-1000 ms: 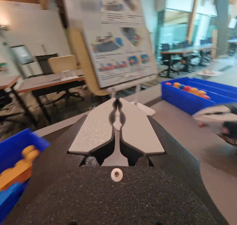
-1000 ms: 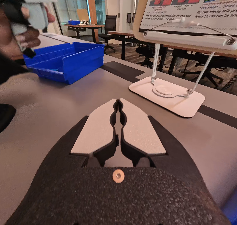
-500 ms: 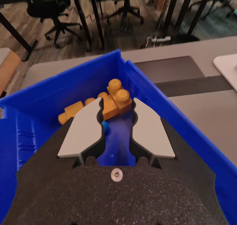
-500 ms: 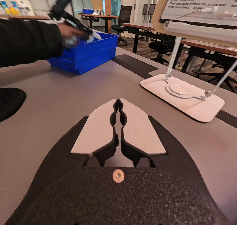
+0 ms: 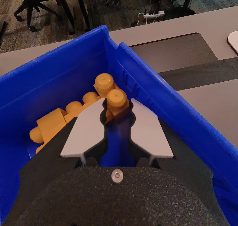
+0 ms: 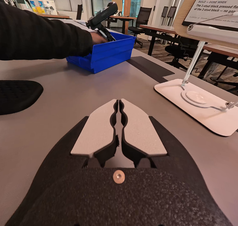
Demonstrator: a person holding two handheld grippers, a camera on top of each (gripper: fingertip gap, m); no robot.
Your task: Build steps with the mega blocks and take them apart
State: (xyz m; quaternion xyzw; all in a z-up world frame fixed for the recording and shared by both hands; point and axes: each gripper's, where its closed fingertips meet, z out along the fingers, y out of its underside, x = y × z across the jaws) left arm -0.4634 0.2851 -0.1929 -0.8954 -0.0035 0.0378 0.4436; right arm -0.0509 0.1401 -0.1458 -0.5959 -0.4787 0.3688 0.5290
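Observation:
In the left wrist view my left gripper is open and reaches down into a blue bin. Its jaws stand on either side of a yellow two-stud block, close to its sides, near the bin's far right corner. More yellow blocks lie to the left, partly hidden by the left finger. My right gripper is shut and empty, low over the grey table. The right wrist view also shows the blue bin at the far left, with the left gripper tipped into it.
A white stand base holding an instruction board sits on the table to the right. A black mesh pad lies at the left edge. A dark strip runs along the table's far side. A black sleeve crosses above the table. One gripper's finger ends stand about 45 cm off the other's.
My left gripper swung from facing the board to pointing down into the bin, opened, and moved forward around the two-stud block. My right gripper stayed shut and turned slightly left.

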